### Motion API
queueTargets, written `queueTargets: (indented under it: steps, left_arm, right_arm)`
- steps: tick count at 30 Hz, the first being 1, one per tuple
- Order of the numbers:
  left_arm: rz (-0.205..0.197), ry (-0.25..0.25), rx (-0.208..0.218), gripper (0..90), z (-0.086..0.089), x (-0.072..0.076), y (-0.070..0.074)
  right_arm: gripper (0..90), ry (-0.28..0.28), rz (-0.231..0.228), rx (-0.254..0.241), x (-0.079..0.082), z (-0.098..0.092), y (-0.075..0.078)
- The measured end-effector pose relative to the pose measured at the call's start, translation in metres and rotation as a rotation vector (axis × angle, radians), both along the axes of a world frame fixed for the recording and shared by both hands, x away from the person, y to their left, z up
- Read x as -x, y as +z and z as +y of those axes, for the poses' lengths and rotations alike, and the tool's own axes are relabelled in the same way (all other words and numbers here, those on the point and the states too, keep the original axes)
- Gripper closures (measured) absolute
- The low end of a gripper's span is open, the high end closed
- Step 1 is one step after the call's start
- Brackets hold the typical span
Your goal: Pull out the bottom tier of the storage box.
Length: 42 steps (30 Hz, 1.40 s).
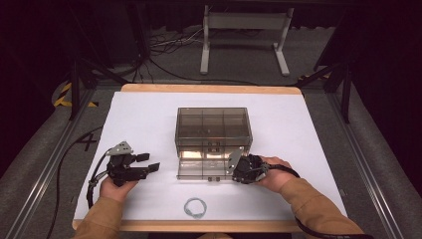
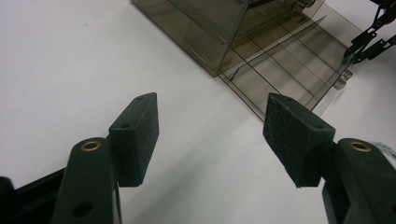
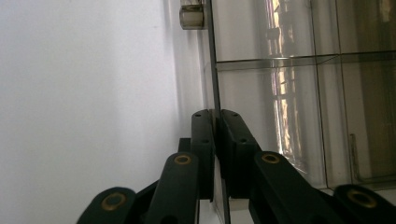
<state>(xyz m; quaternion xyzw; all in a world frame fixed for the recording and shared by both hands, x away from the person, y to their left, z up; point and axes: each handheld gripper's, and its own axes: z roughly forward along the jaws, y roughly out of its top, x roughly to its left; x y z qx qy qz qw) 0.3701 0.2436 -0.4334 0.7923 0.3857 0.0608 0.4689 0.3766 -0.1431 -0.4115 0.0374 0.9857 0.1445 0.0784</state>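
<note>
Centrally on the white counter [image 1: 149, 119] stands a smoke-tinted clear plastic organiser box [image 1: 213, 128], divided into compartments, upright and square to the counter edge. Its front flap [image 1: 204, 169] is folded down and lies nearly flat on the counter toward the person, small latches along its outer rim.

Right gripper [image 1: 238, 166]: at the right end of that flap, jaws closed on the flap's edge. In the right gripper view the thin tinted panel [image 3: 215, 70] runs edge-on straight between the two black pads, both pressed against it; a small clear latch knob [image 3: 192, 14] sits on the panel rim farther along. Divider lines of the box show through the panel on one side, bare white counter on the other. No earlier frame to compare.

Left gripper [image 1: 147, 164]: well to the left of the box, held low over bare counter, jaws pointing toward the flap. Jaws stand wide apart with nothing between them; the left gripper view looks through the gap at white counter and, beyond, the box corner and lowered flap [image 2: 280, 70]. Not touching the box.

Near the front counter edge, apart from both grippers, lies a small coiled loop of pale wire or cord [image 1: 195, 207] — material too small to tell
</note>
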Motion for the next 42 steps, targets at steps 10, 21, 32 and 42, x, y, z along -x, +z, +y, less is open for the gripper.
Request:
queueTargets:
  steps: [10,21,32,42]
  left_arm:
    - [0.006,0.000,-0.004,36.7,0.000,0.000,0.000]
    - [0.009,0.001,-0.007,36.8,0.000,-0.001,-0.001]
    - [0.009,0.001,-0.007,36.8,0.000,0.000,0.000]
    - [0.008,0.002,-0.006,36.8,0.000,-0.001,0.000]
  right_arm:
    - [85.2,0.021,0.021,0.008,0.009,-0.001,0.001]
    - [86.0,0.033,0.046,0.023,0.018,0.000,0.002]
    - [86.1,0.036,0.057,0.020,0.023,0.000,0.001]
    - [86.0,0.026,0.057,0.019,0.024,0.000,0.001]
